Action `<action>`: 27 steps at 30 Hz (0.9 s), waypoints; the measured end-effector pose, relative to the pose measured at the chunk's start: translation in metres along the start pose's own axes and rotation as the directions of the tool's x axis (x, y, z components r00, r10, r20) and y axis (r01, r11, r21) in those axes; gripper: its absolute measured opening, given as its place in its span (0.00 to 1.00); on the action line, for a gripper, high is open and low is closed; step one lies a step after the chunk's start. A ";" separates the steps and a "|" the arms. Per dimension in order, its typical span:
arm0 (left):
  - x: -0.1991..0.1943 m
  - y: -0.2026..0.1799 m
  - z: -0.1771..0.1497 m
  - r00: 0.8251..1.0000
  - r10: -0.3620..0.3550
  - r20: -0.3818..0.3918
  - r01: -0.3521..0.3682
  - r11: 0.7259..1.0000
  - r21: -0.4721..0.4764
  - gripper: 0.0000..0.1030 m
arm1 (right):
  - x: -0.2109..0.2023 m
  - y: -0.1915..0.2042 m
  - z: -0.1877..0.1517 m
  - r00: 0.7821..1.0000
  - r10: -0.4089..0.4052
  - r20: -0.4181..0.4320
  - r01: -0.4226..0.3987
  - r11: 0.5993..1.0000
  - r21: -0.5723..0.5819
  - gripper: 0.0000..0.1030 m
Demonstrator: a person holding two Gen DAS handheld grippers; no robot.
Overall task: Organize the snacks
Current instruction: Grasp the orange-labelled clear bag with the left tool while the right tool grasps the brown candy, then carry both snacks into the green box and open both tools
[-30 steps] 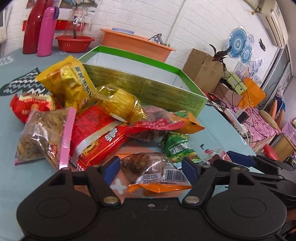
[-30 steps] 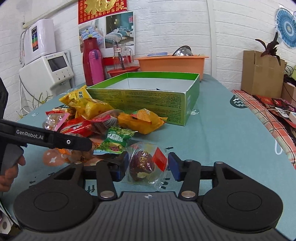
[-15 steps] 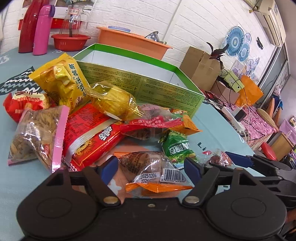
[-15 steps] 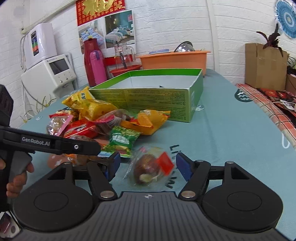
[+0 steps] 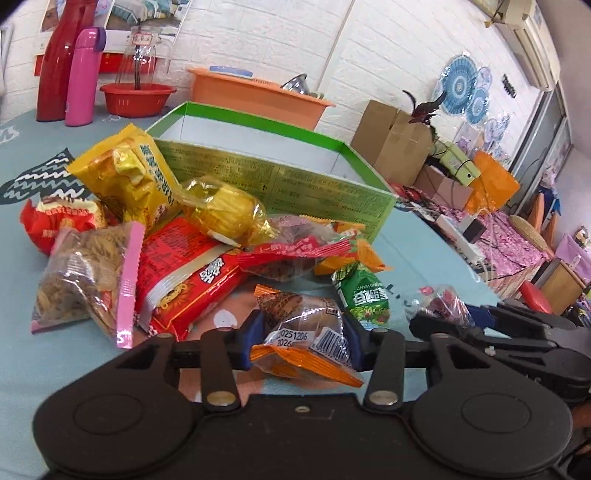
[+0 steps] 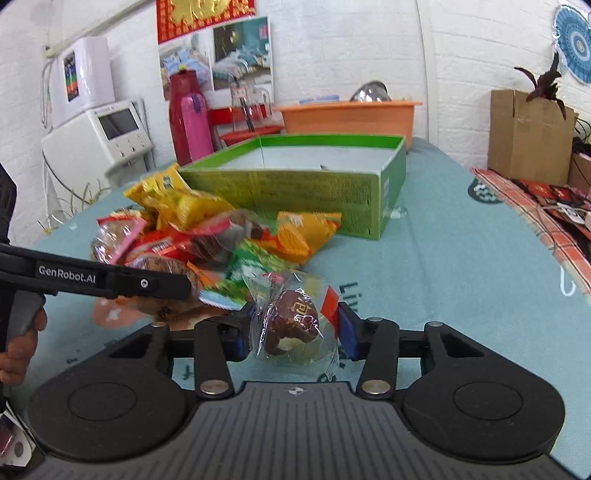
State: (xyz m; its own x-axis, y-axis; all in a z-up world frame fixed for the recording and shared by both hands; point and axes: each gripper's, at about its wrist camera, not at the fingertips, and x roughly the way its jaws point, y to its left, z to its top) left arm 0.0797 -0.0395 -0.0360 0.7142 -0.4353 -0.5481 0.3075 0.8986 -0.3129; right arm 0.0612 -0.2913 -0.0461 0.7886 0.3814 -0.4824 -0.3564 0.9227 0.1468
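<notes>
Left gripper: jaws closing, pads touched orange-edged snack packet.
Right gripper: jaws closing on clear-wrapped brown snack.
Right side: bare teal tablecloth beside green box.

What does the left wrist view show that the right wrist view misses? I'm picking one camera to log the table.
Left wrist only: the orange-edged clear packet with a barcode between the closing left tongs, plus a wall air conditioner.
Right wrist only: the clear-wrapped brown pastry between the closing right tongs, plus a white countertop appliance.
Both: the green open cardboard box, the pink bottle.
</notes>
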 end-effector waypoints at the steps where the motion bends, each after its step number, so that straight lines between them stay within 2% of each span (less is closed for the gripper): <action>1: -0.008 -0.001 0.002 1.000 -0.014 0.013 0.014 1.000 0.000 0.62 | -0.004 0.001 0.004 1.000 0.002 0.019 -0.002 1.000 -0.007 0.76; 6: -0.037 -0.006 0.029 0.990 -0.076 0.118 0.075 0.997 0.007 0.63 | -0.015 0.004 0.030 0.994 -0.005 0.113 0.011 0.999 -0.048 0.77; 13: -0.032 -0.011 0.078 0.974 -0.051 0.221 0.048 0.999 0.021 0.63 | -0.005 0.002 0.073 0.975 -0.019 0.221 0.037 0.996 -0.076 0.77; 19: -0.002 -0.002 0.113 0.972 -0.034 0.232 0.038 0.999 -0.013 0.63 | 0.021 -0.007 0.100 0.966 -0.054 0.254 0.075 0.994 -0.075 0.77; 27: 0.053 0.014 0.145 0.979 -0.010 0.204 0.022 0.998 -0.057 0.64 | 0.070 -0.026 0.113 0.970 -0.101 0.219 0.113 0.993 -0.043 0.77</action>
State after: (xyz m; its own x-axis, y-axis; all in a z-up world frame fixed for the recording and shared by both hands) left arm 0.2133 -0.0422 0.0427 0.8241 -0.4242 -0.3753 0.2871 0.8840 -0.3688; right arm 0.1826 -0.2826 0.0141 0.9111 0.2890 -0.2940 -0.2862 0.9567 0.0536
